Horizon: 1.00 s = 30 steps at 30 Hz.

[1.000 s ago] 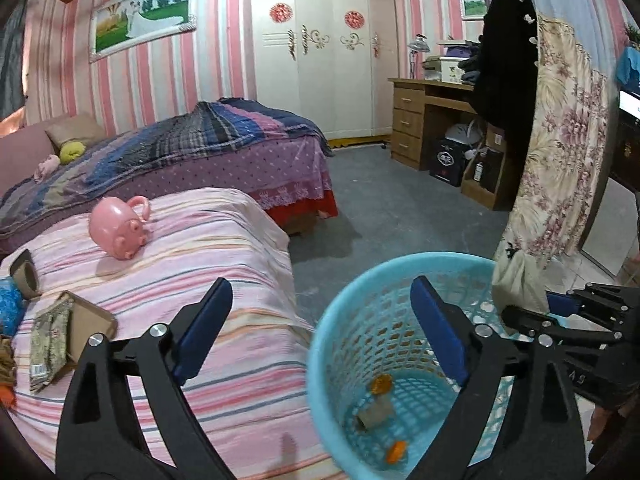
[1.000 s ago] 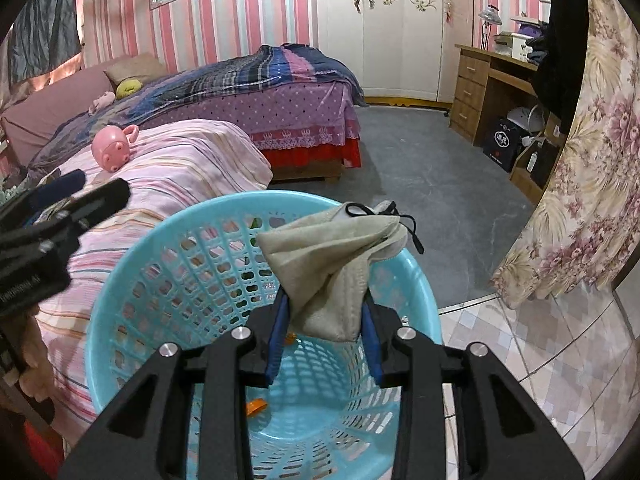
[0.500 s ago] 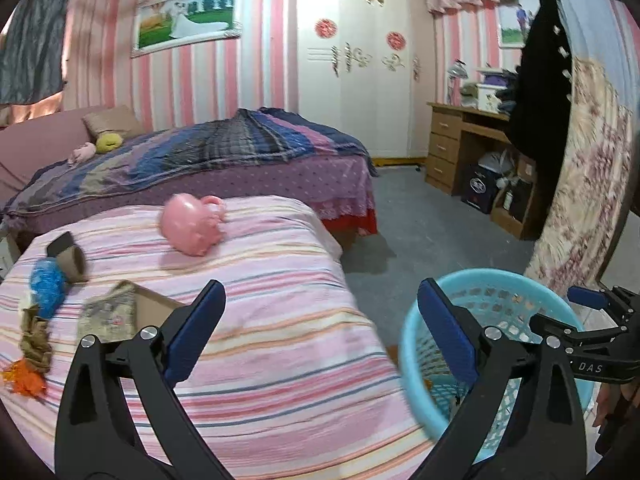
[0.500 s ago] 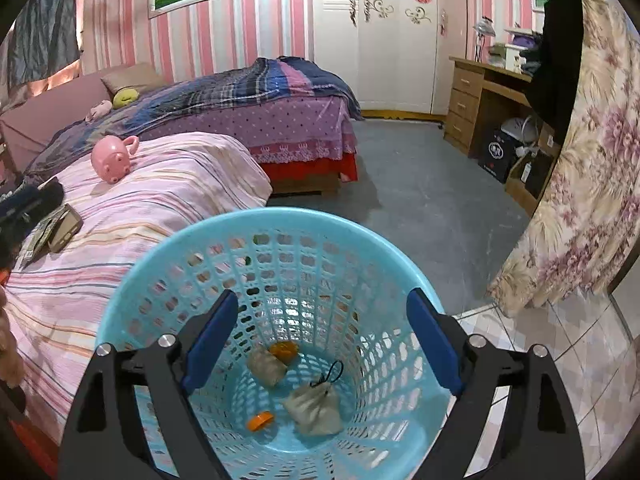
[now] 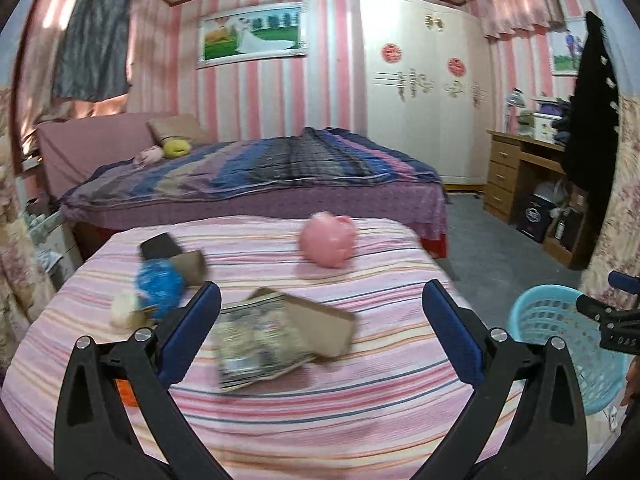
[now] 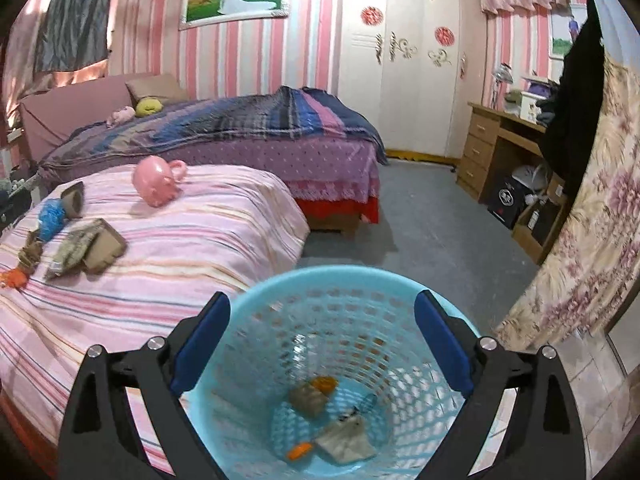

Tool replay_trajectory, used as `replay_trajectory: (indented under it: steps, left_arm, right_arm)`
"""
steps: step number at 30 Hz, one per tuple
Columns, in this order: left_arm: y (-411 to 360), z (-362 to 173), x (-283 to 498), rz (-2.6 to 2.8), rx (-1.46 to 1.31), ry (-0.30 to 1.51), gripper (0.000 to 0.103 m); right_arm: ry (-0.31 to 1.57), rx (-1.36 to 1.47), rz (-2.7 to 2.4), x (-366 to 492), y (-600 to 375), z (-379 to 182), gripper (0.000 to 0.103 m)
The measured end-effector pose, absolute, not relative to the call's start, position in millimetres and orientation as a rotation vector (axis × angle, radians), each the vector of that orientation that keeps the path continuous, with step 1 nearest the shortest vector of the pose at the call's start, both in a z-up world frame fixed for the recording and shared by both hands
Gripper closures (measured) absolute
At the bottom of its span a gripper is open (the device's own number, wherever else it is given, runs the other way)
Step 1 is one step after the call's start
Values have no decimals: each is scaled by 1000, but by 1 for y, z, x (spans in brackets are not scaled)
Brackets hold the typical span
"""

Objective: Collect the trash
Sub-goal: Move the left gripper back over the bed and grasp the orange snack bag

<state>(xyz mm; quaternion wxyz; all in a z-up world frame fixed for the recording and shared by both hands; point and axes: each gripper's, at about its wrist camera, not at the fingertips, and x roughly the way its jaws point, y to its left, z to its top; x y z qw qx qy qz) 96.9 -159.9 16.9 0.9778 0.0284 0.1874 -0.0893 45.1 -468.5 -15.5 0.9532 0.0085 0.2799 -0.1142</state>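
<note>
My left gripper (image 5: 320,320) is open and empty above the pink striped bed (image 5: 360,392). Between its fingers lie a printed wrapper (image 5: 256,344) and a flat cardboard piece (image 5: 320,322). A blue crumpled ball (image 5: 160,284), a cardboard tube (image 5: 190,266) and a dark flat item (image 5: 160,245) lie to the left. My right gripper (image 6: 322,344) is open and empty above the blue basket (image 6: 280,292). A grey cloth (image 6: 344,438), a brown scrap (image 6: 308,398) and orange bits (image 6: 300,450) lie on the basket's bottom.
A pink piggy bank (image 5: 328,238) stands on the striped bed. A second bed with a plaid blanket (image 5: 280,168) is behind. A wooden desk (image 5: 520,168), a floral curtain (image 6: 580,240) and grey floor (image 6: 420,220) are to the right. The basket (image 5: 560,344) stands beside the bed's right edge.
My right gripper opened and dropped the grey cloth into the basket. My left gripper swung left from over the basket to over the striped bed's trash.
</note>
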Motion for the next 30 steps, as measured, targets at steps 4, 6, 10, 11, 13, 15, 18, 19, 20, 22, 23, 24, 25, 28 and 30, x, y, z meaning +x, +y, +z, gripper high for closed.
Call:
replay_trajectory:
  steps: [4,6,10,11,13,15,18,19,20,22,23,24,25,28,30]
  left_arm:
    - [-115,13,102,-114,48,398,6]
    - [-90,9,107,-78,41,418,6]
    - [-47,-5,118,-9,31,458,6]
    - [-38,-9,120,4,30,469,6]
    - [-19,-18,126,27,23,498,6]
    - [-3,-27,132,44,18,530,6]
    - [17,-45,141,64,19,591,6]
    - [23,-53,145,72,25,620,6]
    - [25,-58,147,80,28,637,6]
    - [31,-69,150,84,29,673,6]
    - [32,-73,151,76,28,692,6]
    - [33,-77,152,70,28,706,6]
    - [32,-81,155,63,31,724,6]
    - [28,-85,162,19,40,767,7]
    - [21,-90,165,2,67,807,9]
  right_arm:
    - [570,-2,-186,56,-440,-11,11]
    - [583,-29,-163,64,-422,-13,11]
    - [601,-62,-114,76,-388,-13,11]
    - [601,-64,-110,77,-385,-13,11]
    - [600,-74,-92,81,-373,-14,11]
    - [597,-84,-78,84,-360,-14,11]
    - [596,-87,-62,90,-344,-16,11]
    - [597,-85,-57,92,-339,-16,11]
    - [600,-73,-46,95,-334,-17,11]
    - [603,-66,-42,98,-330,-17,11]
    - [605,-63,-39,100,-327,-17,11]
    - [608,-62,-34,104,-322,-18,11]
    - [609,-62,-32,105,-320,-18,11]
    - [612,-63,-24,110,-311,-19,11]
    - [614,-59,-16,113,-306,-20,11]
